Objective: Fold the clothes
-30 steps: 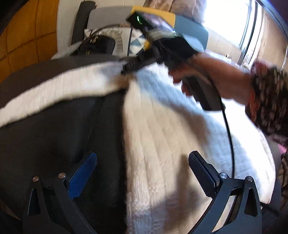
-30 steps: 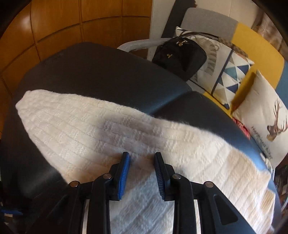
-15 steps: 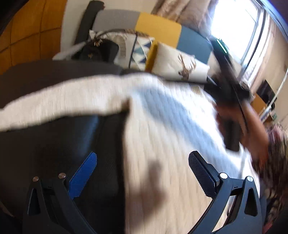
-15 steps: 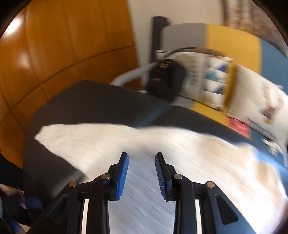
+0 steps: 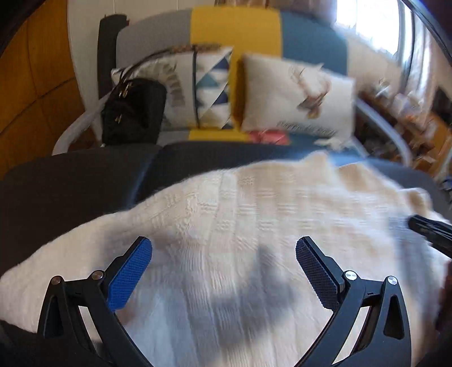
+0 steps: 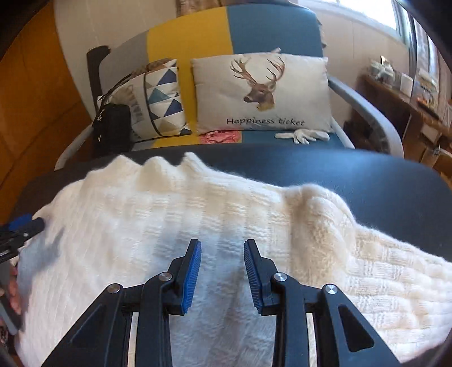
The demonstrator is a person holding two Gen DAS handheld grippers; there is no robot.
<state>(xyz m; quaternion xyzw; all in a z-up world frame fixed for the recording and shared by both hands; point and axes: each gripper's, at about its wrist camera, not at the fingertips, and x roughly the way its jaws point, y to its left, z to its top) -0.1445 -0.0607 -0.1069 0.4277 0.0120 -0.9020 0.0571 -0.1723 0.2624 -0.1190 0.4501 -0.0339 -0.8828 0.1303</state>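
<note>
A white knitted sweater lies spread flat over a dark padded surface. My left gripper hovers just above its middle, open wide, with nothing between the pads. In the right wrist view the sweater has a bunched ridge at the right. My right gripper hangs over the knit with a narrow gap and no fabric pinched in it. Each gripper shows at the edge of the other's view: the right gripper and the left gripper, with a hand below it.
Behind the dark surface stands a grey, yellow and blue sofa with a deer cushion, a triangle-pattern cushion, a black handbag, a pink cloth and a white glove. Wood panelling is at left, a cluttered wooden shelf at right.
Both grippers have swept sideways across the sweater. The left one was half over the dark surface and is now over the knit. The right one has left the sleeve end and rolled level.
</note>
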